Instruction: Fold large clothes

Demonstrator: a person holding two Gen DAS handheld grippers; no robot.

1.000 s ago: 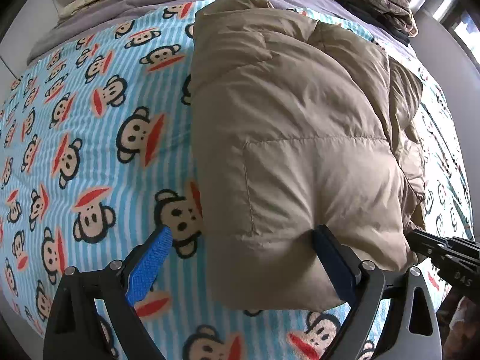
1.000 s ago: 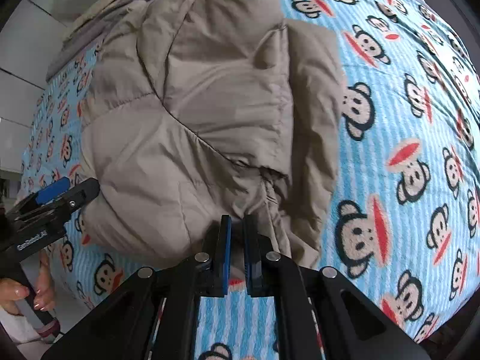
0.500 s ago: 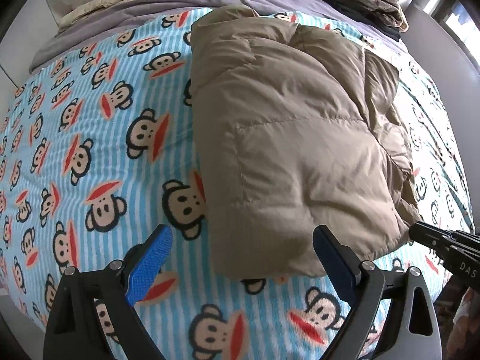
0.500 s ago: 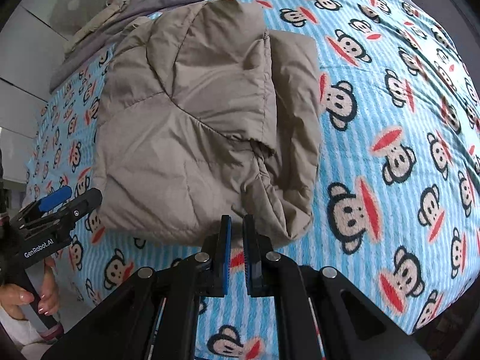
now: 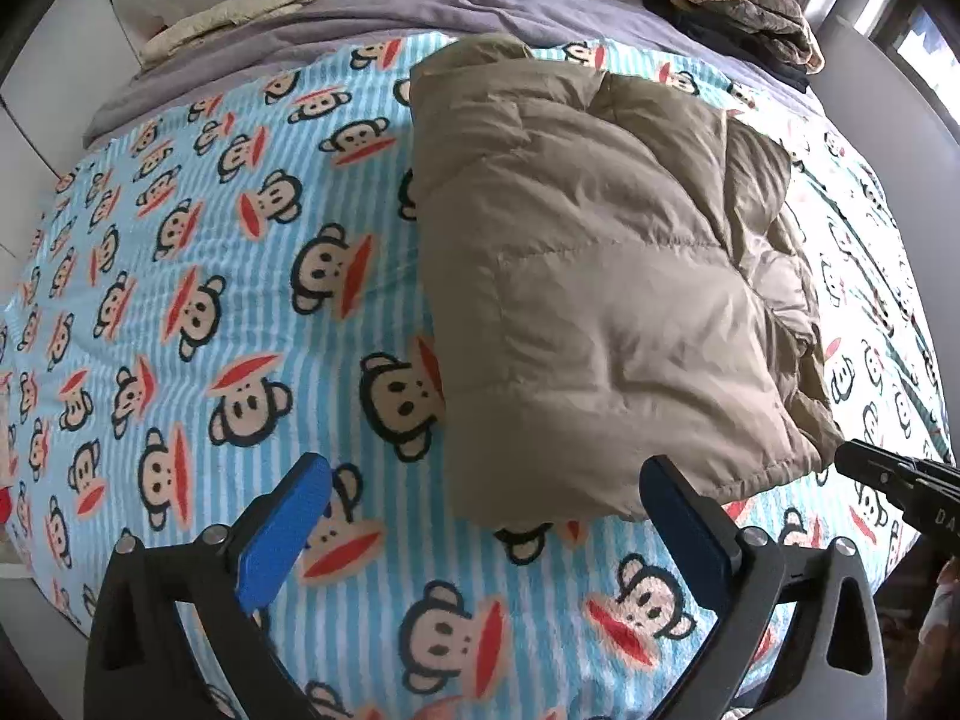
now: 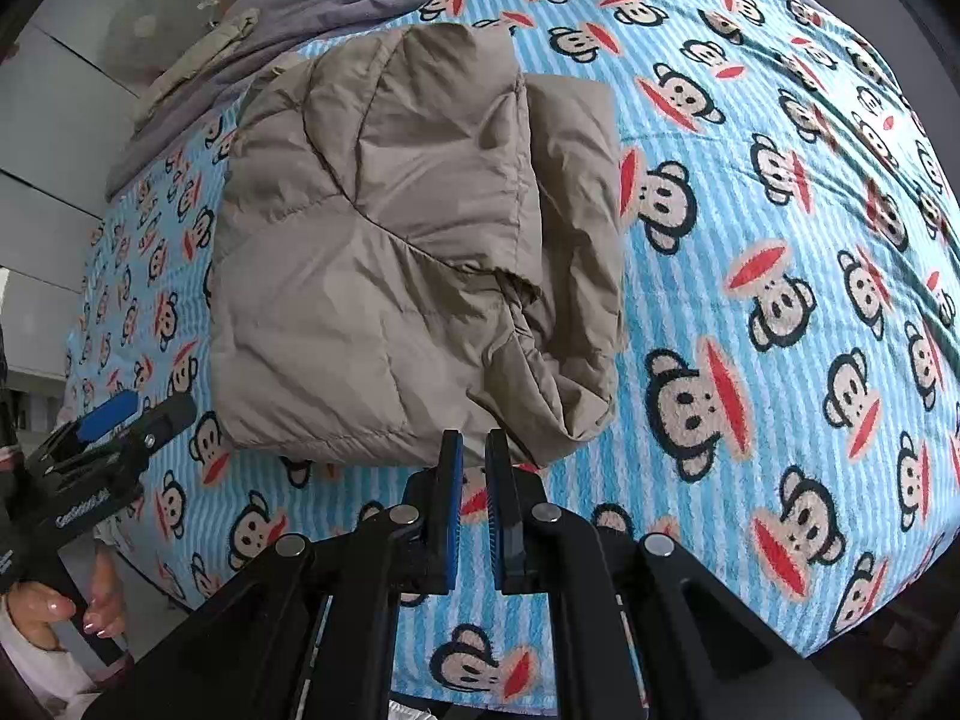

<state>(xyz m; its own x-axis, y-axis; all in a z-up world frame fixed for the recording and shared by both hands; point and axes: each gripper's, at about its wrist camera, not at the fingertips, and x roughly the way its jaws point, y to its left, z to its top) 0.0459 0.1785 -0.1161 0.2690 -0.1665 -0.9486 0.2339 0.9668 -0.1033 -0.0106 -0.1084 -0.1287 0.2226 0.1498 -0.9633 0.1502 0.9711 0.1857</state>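
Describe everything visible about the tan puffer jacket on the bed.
The tan puffer jacket is a quilted, puffy garment of matte, wrinkled fabric with stitched seams. It lies folded into a thick, roughly rectangular bundle on the monkey-print blanket, with looser crumpled layers bunched along one side. Nothing grips it: the left tongs stand open and the right tongs shut, both just short of its near edge.

Even, soft daylight in both views, brightest at the window strip (image 5: 924,30) upper right in the left view. Shadows faint, only under the jacket (image 5: 594,276) edge. No glare. Centre sharp; heavy fisheye bending, dark vignette at corners.
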